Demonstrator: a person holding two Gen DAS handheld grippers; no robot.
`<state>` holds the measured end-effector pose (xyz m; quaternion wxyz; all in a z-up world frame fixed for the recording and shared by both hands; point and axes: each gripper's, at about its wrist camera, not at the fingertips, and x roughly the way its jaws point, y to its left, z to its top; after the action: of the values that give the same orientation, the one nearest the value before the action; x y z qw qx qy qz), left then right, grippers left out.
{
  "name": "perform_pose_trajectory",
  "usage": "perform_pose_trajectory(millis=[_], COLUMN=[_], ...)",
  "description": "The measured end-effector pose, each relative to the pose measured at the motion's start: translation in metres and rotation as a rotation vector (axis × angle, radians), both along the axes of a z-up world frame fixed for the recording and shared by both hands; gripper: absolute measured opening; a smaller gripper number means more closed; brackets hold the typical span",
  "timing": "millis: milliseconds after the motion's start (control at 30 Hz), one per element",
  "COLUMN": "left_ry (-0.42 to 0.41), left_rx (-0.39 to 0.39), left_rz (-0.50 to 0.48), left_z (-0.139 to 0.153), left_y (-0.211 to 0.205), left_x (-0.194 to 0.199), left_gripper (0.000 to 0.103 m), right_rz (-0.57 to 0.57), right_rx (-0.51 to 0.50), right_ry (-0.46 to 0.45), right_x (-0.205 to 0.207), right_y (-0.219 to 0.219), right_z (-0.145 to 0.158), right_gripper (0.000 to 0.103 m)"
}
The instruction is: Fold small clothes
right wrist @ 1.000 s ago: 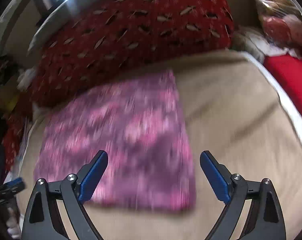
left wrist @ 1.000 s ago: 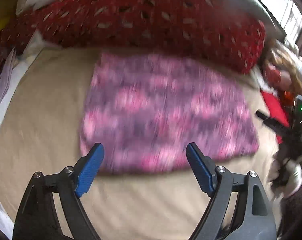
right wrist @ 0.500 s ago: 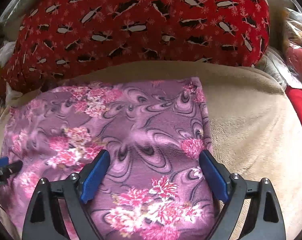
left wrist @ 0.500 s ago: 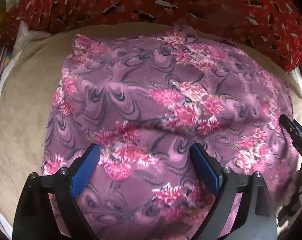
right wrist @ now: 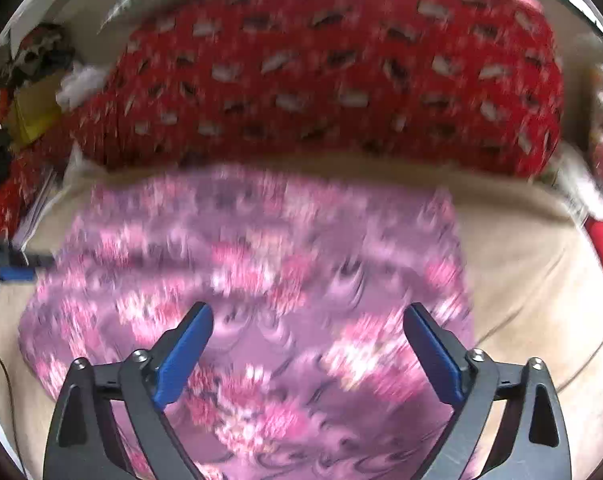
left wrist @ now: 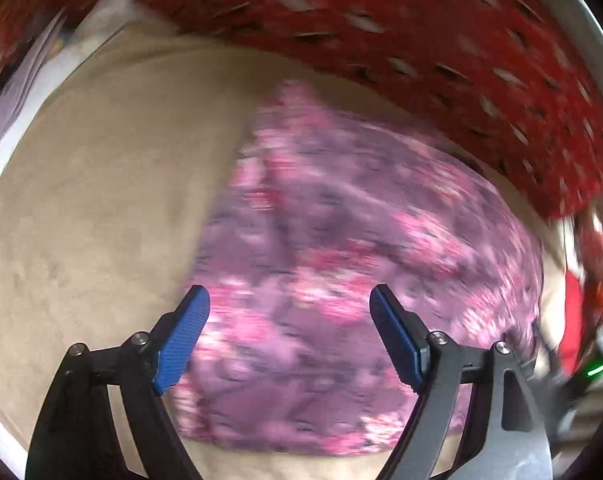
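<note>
A purple cloth with pink flowers (left wrist: 341,264) lies flat on the beige blanket (left wrist: 101,220). Both views are blurred by motion. My left gripper (left wrist: 289,312) hangs over the cloth's near left part, its blue pads wide apart and closing a little, with nothing pinched between them. My right gripper (right wrist: 307,328) hovers over the cloth (right wrist: 261,280) toward its right edge, jaws opening wide and empty. At the left edge of the right wrist view, a blue fingertip (right wrist: 13,272) of the left gripper shows beside the cloth.
A red patterned pillow (right wrist: 341,72) lies along the far side of the blanket (right wrist: 533,280). Red fabric (left wrist: 573,320) and clutter sit at the right. White and yellow items (right wrist: 61,92) are piled at the far left.
Both grippers have swung over the cloth. The left view has shifted toward the cloth's left edge with more bare blanket showing, and the right view has pulled back a little.
</note>
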<state>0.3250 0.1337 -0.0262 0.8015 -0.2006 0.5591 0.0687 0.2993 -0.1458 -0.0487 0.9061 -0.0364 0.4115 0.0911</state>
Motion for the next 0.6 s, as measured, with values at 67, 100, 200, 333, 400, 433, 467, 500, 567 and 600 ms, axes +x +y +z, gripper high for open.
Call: perform_pose_trajectory(millis=[67, 100, 200, 333, 400, 433, 467, 500, 567, 600], left_ry=[0.024, 0.018, 0.006, 0.060, 0.093, 0.080, 0.073, 0.078, 0.069, 0.060], left_rx=[-0.096, -0.143, -0.184, -0.309, -0.309, -0.265, -0.244, -0.241, -0.245, -0.241], left_rz=[0.070, 0.102, 0.157, 0.139, 0.073, 0.026, -0.019, -0.060, -0.071, -0.067], left_z=[-0.006, -0.007, -0.009, -0.032, -0.039, -0.036, -0.034, -0.035, -0.031, -0.028], left_y=[0.030, 0.045, 0.075, 0.074, 0.056, 0.046, 0.038, 0.030, 0.026, 0.025], left_x=[-0.004, -0.008, -0.008, -0.002, 0.000, -0.001, -0.002, -0.003, -0.004, -0.005], left_gripper=[0.083, 0.083, 0.083, 0.083, 0.086, 0.090, 0.090, 0.090, 0.078, 0.066], right_rz=[0.021, 0.025, 0.036, 0.058, 0.061, 0.061, 0.059, 0.060, 0.063, 0.063], right_rx=[-0.105, -0.128, -0.009, -0.015, -0.057, -0.061, -0.063, -0.052, -0.027, -0.022], right_ry=[0.021, -0.004, -0.038, -0.029, -0.031, -0.074, -0.070, -0.069, -0.073, -0.072], right_x=[-0.002, -0.005, -0.010, -0.001, 0.004, 0.000, 0.001, 0.001, -0.005, -0.004], right_y=[0.010, 0.015, 0.019, 0.034, 0.038, 0.040, 0.041, 0.040, 0.040, 0.039], right_z=[-0.020, -0.014, 0.007, -0.008, -0.031, -0.032, -0.033, -0.034, -0.034, -0.035], right_gripper=[0.100, 0.099, 0.098, 0.100, 0.103, 0.102, 0.102, 0.102, 0.103, 0.103])
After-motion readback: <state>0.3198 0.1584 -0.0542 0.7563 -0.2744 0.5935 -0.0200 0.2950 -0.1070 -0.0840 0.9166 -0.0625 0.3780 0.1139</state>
